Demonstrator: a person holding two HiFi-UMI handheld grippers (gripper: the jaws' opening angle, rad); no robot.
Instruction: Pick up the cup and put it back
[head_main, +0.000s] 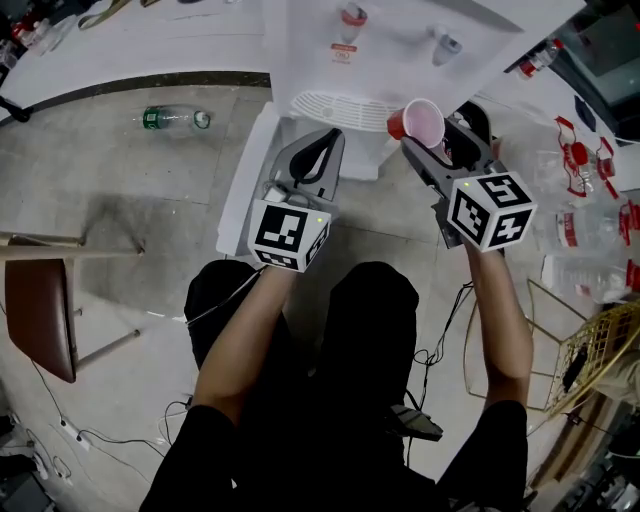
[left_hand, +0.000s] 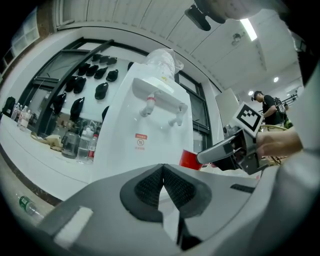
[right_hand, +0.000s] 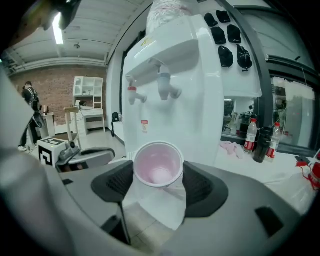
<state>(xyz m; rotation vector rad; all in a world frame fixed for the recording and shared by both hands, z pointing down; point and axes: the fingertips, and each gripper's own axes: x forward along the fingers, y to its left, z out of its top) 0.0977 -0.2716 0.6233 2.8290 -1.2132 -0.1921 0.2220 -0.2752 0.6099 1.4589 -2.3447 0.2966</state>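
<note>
The right tongs (head_main: 424, 140) are holding the cup (head_main: 420, 122) clamped aloft by the dispenser (head_main: 340, 70). The left tongs (head_main: 318, 152) are sitting closed, empty. Putting it back seems still to do.

L claw (head_main: 325, 140) & R claw (head_main: 432, 132): grey plastic shells, black ribbed pads (left_hand: 147, 189) on the inner faces. Each carries a white cube w/ black square markers, L cube (head_main: 288, 232) and R cube (head_main: 490, 210), w/ a small green dot near the top edge. Thin white cable (head_main: 228, 297) comes off L cube. Person wears black short sleeves (head_main: 195, 455), black trousers (head_main: 375, 320).
</note>
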